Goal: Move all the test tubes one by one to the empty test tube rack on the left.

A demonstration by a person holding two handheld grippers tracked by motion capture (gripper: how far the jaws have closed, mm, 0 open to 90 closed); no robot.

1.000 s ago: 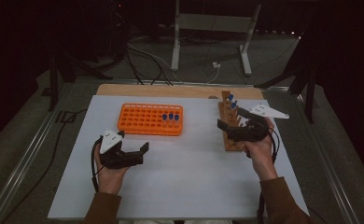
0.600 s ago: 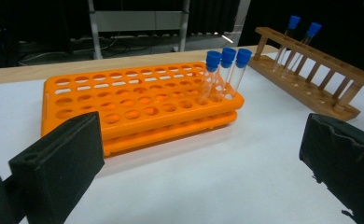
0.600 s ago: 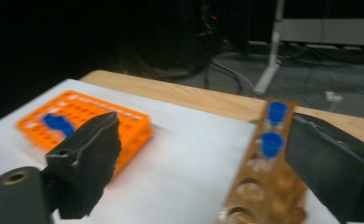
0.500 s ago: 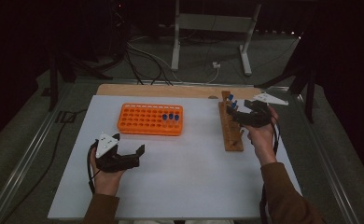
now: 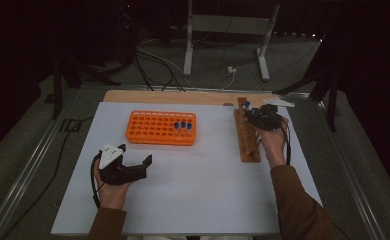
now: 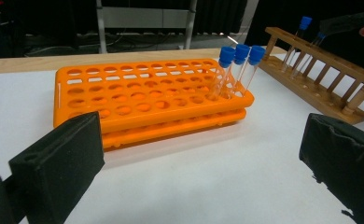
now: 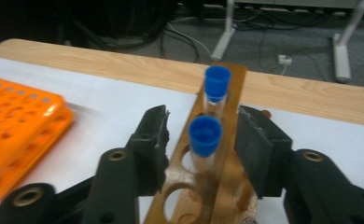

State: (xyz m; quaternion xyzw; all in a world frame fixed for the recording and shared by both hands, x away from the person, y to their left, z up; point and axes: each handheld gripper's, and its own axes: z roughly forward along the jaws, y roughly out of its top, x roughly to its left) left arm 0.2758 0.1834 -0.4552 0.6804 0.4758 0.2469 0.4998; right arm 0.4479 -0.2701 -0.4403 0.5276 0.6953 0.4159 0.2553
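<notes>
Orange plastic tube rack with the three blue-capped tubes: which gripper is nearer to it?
Left. The left gripper sits open just in front of the orange plastic tube rack; the right gripper is off beside it at the wooden rack, jaws closing around a blue-capped tube.

Rack [image 5: 160, 127] left on table [image 5: 198, 200], three tubes [image 5: 182, 125] at its right end; stand [image 5: 246, 137] right, two tubes [image 7: 204, 135] in it (far end).

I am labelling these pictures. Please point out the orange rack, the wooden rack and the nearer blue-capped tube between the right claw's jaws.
Orange rack [image 6: 138, 100]: left gripper view, top grid.
Wooden rack [image 5: 246, 142]: high view, top board.
Tube [image 7: 204, 135]: right gripper view, blue cap.
</notes>
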